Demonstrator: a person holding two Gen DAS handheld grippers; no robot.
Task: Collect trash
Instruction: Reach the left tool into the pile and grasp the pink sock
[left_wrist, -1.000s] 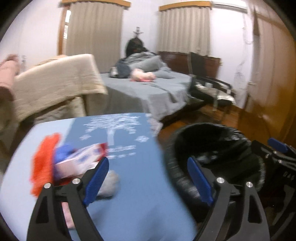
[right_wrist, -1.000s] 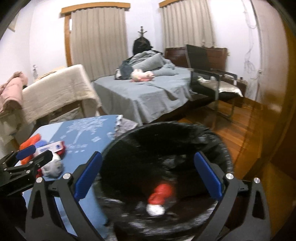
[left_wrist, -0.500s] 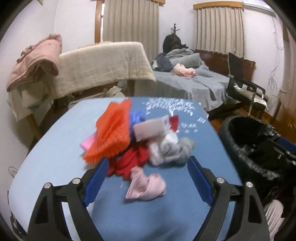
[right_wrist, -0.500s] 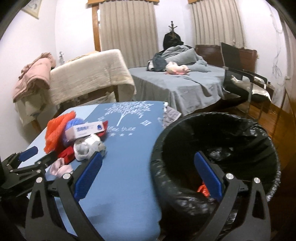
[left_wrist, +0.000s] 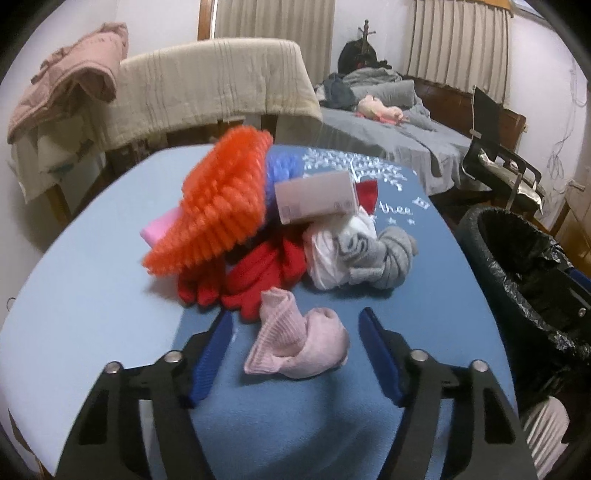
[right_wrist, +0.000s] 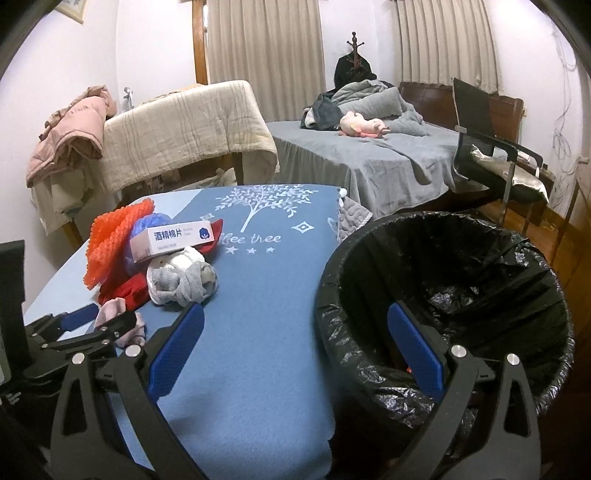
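L gripper (left_wrist: 295, 332) has its jaws closing w/ a pink sock (left_wrist: 299, 349) lying between them, pads not yet on it. R gripper (right_wrist: 295, 350) gapes wide, holds nothing, poised over the near rim of the black-lined bin (right_wrist: 443, 295). Blue table cloth (right_wrist: 258, 332) carries the trash pile: orange mesh (left_wrist: 218, 206), red gloves (left_wrist: 255, 275), grey-white sock bundle (left_wrist: 362, 254), small carton (left_wrist: 314, 197) on top. Bin sits just beside the table's right edge. Behind: grey bed (right_wrist: 369, 158), blanket-draped rack (right_wrist: 184, 125), black chair (right_wrist: 491, 140).
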